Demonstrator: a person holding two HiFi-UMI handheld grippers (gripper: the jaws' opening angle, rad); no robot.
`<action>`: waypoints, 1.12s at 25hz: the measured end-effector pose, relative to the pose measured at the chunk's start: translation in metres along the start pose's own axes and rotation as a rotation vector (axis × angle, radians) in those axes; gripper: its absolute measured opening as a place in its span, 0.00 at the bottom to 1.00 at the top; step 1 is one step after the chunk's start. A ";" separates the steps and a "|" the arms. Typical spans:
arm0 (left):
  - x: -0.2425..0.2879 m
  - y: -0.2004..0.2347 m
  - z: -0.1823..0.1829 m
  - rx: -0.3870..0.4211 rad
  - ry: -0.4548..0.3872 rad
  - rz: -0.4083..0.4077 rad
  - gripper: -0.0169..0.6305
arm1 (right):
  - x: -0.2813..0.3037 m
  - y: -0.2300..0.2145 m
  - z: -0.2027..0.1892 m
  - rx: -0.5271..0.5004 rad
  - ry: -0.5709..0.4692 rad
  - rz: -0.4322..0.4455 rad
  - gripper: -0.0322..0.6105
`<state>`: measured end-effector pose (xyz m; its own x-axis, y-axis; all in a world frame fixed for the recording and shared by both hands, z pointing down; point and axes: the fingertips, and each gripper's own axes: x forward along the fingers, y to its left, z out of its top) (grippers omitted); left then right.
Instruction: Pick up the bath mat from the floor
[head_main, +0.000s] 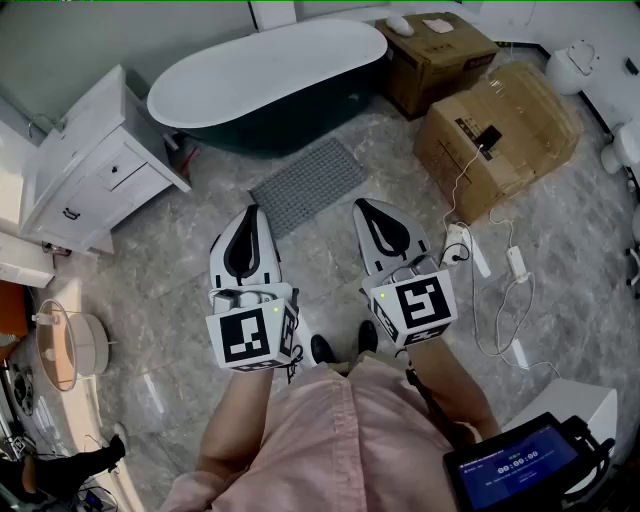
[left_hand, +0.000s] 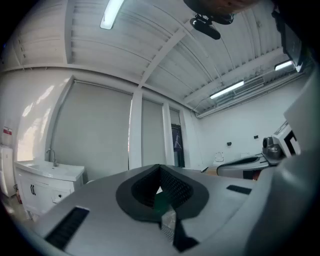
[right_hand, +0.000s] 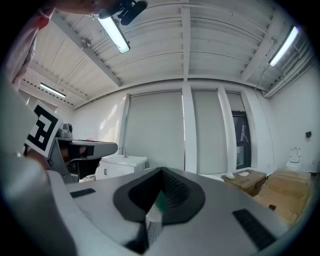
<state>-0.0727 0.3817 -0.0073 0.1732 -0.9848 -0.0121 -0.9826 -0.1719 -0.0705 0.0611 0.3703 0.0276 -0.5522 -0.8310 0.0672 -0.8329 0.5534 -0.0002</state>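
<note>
Head view shows bath mat (head_main: 308, 185) beside bathtub (head_main: 270, 72), left claw (head_main: 250, 216) and right claw (head_main: 368, 211) closed, empty

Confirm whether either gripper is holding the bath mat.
No, the bath mat lies flat on the floor by the bathtub, ahead of the left gripper and right gripper, both shut and empty.

Flat on the grey marbled floor (head_main: 170, 265): a grey rectangular bath mat (head_main: 308, 185) with a studded, gridded surface. Fully spread, unfolded, no corner lifted. Set at a slant in the head view, long axis running from lower left to upper right. Upper long edge just beside the base of the dark green bathtub (head_main: 270, 75), well short of its ends.
</note>
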 end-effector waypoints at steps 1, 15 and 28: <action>-0.001 -0.004 -0.002 0.000 0.000 0.001 0.06 | -0.003 -0.002 -0.003 -0.001 0.000 0.001 0.08; 0.014 -0.049 -0.004 0.005 0.023 0.019 0.06 | -0.029 -0.065 -0.013 0.066 0.000 -0.015 0.08; 0.045 -0.057 -0.016 0.037 0.066 0.081 0.06 | -0.013 -0.119 -0.023 0.066 0.002 0.003 0.08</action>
<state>-0.0097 0.3471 0.0120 0.0869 -0.9951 0.0464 -0.9898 -0.0915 -0.1088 0.1683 0.3168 0.0501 -0.5551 -0.8289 0.0690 -0.8316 0.5514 -0.0662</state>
